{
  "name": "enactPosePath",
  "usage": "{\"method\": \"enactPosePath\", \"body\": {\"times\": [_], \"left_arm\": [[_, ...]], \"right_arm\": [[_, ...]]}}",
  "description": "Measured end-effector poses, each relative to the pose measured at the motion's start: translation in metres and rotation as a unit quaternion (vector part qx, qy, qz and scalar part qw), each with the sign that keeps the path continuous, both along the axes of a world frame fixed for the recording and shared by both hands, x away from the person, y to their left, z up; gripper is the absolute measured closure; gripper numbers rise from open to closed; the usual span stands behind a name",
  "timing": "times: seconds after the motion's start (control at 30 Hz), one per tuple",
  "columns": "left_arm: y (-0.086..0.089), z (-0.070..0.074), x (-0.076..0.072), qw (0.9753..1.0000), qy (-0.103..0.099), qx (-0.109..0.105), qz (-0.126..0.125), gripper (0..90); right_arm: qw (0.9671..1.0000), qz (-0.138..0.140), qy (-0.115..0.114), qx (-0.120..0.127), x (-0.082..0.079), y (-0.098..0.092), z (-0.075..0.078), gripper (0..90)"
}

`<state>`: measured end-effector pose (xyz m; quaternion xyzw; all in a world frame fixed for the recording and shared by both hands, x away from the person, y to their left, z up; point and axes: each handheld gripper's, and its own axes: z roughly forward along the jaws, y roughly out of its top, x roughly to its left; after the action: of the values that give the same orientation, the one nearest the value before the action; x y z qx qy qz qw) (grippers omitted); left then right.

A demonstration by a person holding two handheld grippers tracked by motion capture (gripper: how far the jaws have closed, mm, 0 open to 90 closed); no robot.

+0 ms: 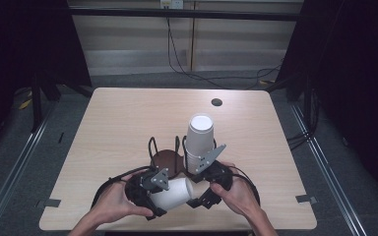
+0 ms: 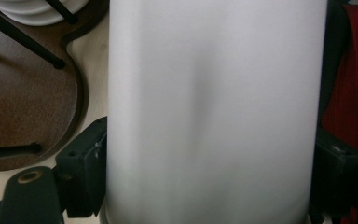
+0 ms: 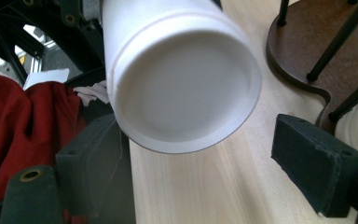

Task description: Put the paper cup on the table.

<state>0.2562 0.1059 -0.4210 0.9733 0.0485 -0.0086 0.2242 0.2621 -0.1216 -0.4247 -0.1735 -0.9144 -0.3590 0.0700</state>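
Observation:
A single white paper cup (image 1: 174,193) lies on its side just above the table's front edge, and my left gripper (image 1: 161,196) is shut on its wall. In the left gripper view the cup (image 2: 214,112) stands between the two black pads (image 2: 86,163), which press on both of its sides. My right gripper (image 1: 200,193) is open at the cup's closed end. In the right gripper view the cup's base (image 3: 186,88) faces the camera, above the gap in my right gripper (image 3: 200,154). A stack of upside-down white cups (image 1: 200,142) stands in a brown holder (image 1: 165,160) with black wire loops.
The wooden table (image 1: 128,123) has a round cable hole (image 1: 216,102) at the back right. Cables (image 1: 211,76) trail over the floor behind it. The holder's base (image 3: 303,51) and wire legs lie close to the right gripper. Red cloth (image 3: 23,130) shows beyond the table's front edge.

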Motion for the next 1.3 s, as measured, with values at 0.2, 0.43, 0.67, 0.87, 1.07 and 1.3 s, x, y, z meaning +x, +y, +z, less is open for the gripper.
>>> {"method": "enactPosePath", "body": {"times": [0.2,0.43,0.67,0.87,1.07,1.3], "left_arm": [[-0.005,0.007,0.003,0.9999,-0.006,0.011,-0.009,16.3],[-0.02,0.009,0.004,0.9988,-0.014,0.034,-0.032,16.3],[-0.025,0.0,-0.004,0.9981,-0.017,0.049,-0.034,16.3],[-0.025,-0.005,-0.004,0.9983,-0.011,0.043,-0.039,16.3],[-0.029,-0.007,-0.007,0.9978,-0.006,0.047,-0.046,16.3],[-0.031,-0.004,-0.009,0.9979,-0.011,0.041,-0.05,16.3]], "right_arm": [[0.9996,0.018,0.012,-0.02,0.001,0.002,0.002,16.5],[0.9991,0.022,0.019,-0.032,0.001,0.001,-0.004,16.6],[0.9983,0.025,0.04,-0.033,0.0,0.009,-0.006,16.2],[0.9977,0.037,0.043,-0.039,-0.002,0.015,-0.009,15.7],[0.9976,0.037,0.045,-0.038,-0.003,0.019,-0.01,17.4],[0.9981,0.047,0.032,-0.024,-0.005,0.019,-0.007,20.6]]}}
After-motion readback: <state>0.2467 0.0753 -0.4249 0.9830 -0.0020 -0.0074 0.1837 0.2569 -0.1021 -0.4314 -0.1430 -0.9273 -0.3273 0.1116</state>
